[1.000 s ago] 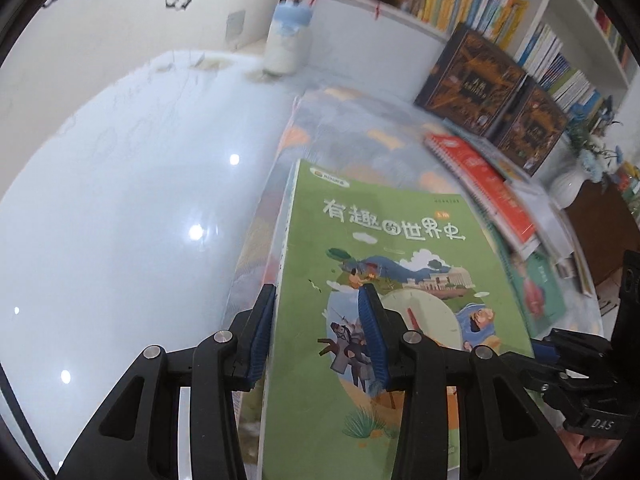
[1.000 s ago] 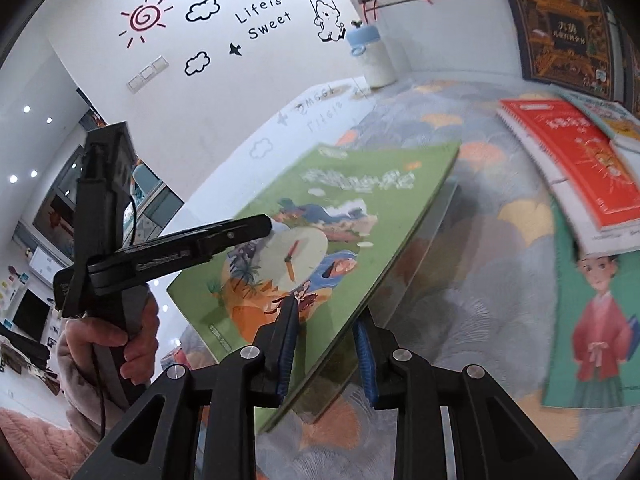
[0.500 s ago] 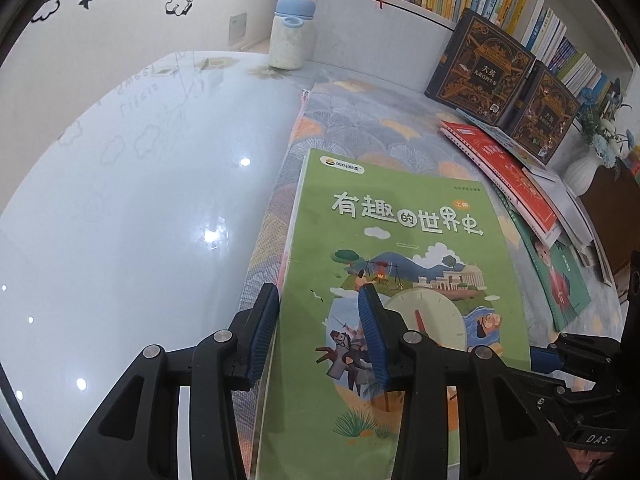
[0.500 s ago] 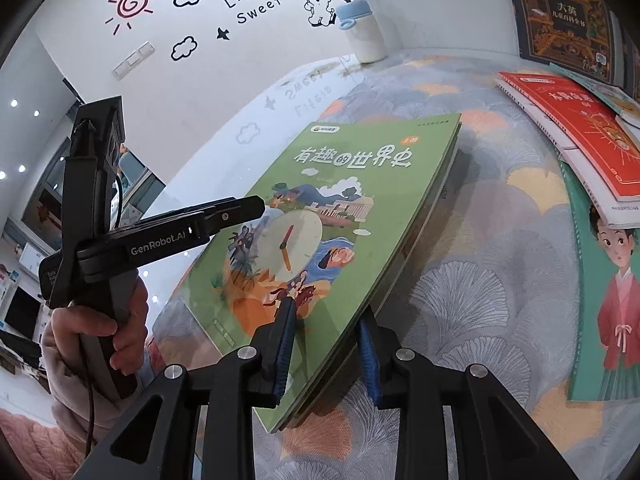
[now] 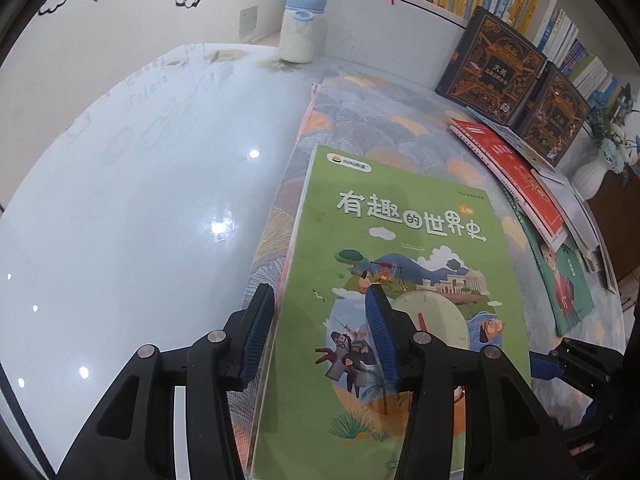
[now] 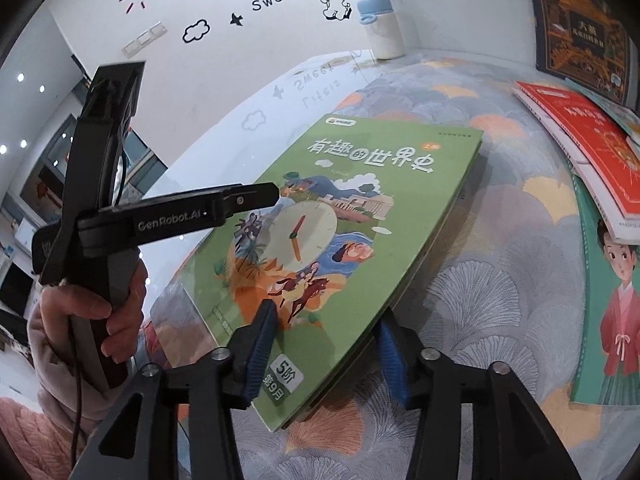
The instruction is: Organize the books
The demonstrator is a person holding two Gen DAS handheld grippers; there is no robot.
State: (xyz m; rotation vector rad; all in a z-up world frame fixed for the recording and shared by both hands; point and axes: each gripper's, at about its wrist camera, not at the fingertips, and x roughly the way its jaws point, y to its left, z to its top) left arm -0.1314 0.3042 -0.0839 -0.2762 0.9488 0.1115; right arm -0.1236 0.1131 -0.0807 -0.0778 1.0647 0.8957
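A green picture book (image 5: 404,248) (image 6: 340,232) lies flat on the patterned mat (image 5: 380,120). My left gripper (image 5: 319,296) straddles its left edge. The jaws are opening, and a gap shows between the left pad and the edge. My right gripper (image 6: 328,312) straddles the book's near right corner. Its jaws are also opening, with both pads clear of the book. The left gripper (image 6: 240,204) shows in the right wrist view, reaching over the cover from a hand (image 6: 88,312). Part of the right gripper (image 5: 560,364) shows low right in the left wrist view.
A red book (image 5: 516,172) (image 6: 588,148) and a teal book with a girl in red (image 5: 564,280) (image 6: 612,312) lie at the right. Two dark ornate books (image 5: 492,68) lean on the shelf. A blue-capped bottle (image 5: 298,28) and a white vase (image 5: 592,168) stand at the back.
The green book has come down from a tilted, lifted hold to lie flat on the mat. Both grippers' jaws have spread apart and let go of it.
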